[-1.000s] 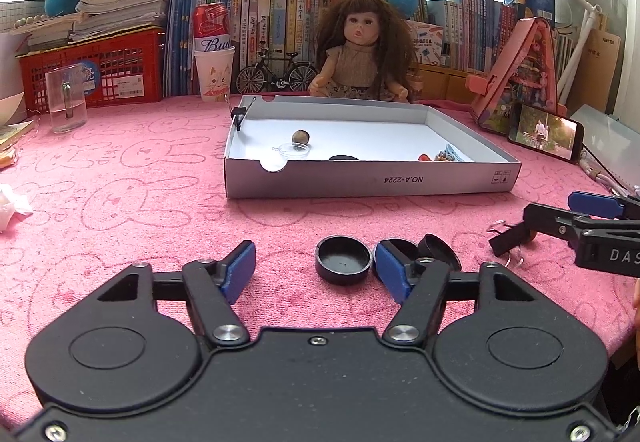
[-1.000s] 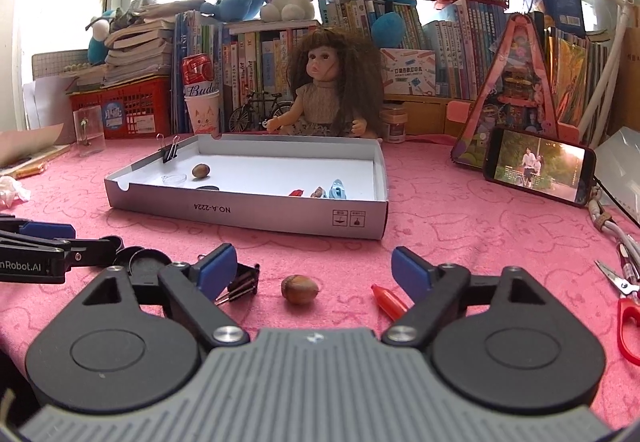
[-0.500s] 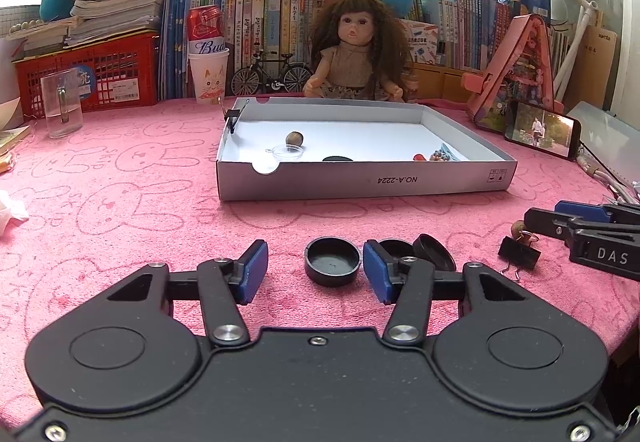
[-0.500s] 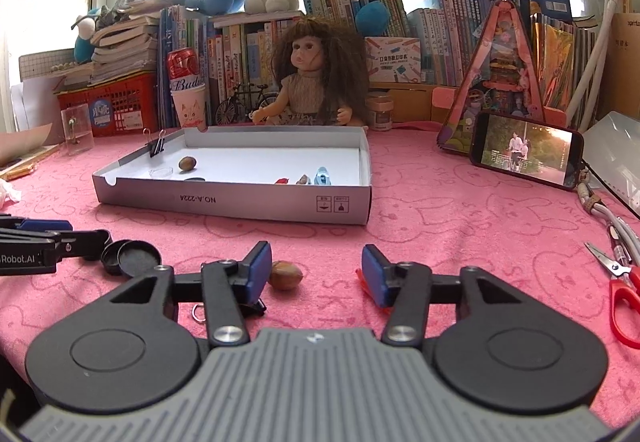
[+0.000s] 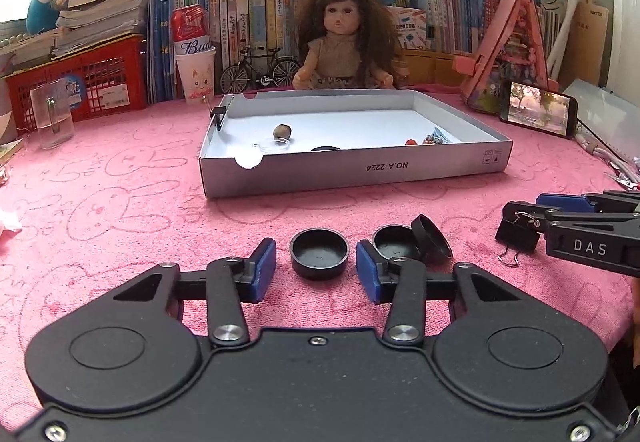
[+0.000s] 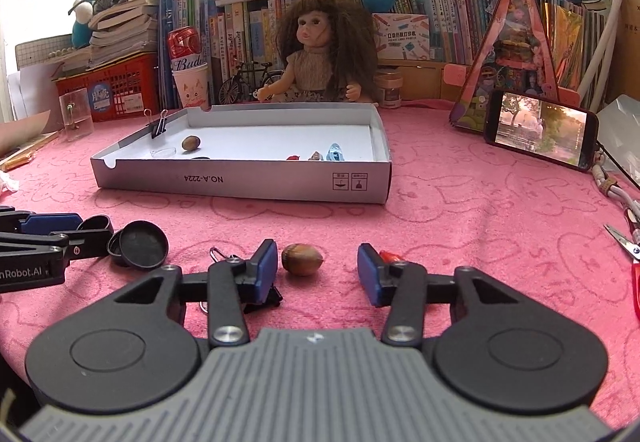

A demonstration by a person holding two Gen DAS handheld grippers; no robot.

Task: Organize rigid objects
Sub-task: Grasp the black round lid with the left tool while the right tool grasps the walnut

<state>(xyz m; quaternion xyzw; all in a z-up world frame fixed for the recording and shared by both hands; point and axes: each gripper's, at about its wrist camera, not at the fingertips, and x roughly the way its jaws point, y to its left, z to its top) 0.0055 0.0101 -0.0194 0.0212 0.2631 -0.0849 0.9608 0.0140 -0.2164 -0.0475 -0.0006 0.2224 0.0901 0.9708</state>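
Grippers at table level over a pink rabbit-print tablecloth [image 5: 120, 210], each pointing slightly downward toward a shallow white cardboard box [image 5: 352, 174] at 12 o'clock.

Left gripper [image 5: 316, 266]: blue pads straddle a round black cap [image 5: 319, 253] lying open side up on the cloth. The jaws are closing; a narrow gap shows on each side of the cap, so the pads do not press on it. At 2 o'clock from the cap, just behind the right-hand pad, sit a second black cap [image 5: 394, 242] and a third [image 5: 432, 244] tilted on its edge against it. At 3 o'clock the right gripper enters from the frame edge, with a black binder clip [image 5: 518, 236] just beside its fingers.

Right gripper [image 6: 317, 268]: blue pads flank a brown hazelnut [image 6: 302, 259] resting on the cloth. The jaws are closing; the nut lies near the left-hand pad, well clear of the right-hand one, and is not pinched. A small red object [image 6: 390, 256] peeks out behind the right-hand pad; what it is cannot be told. The binder clip lies partly hidden under the left-hand finger [image 6: 264, 270].

Box contents: another hazelnut [image 6: 191, 143], a clear round lid [image 6: 163, 152], and small trinkets toward the right wall. A second binder clip [image 6: 158, 128] grips the left wall. A doll [image 6: 320, 58] sits behind the box.
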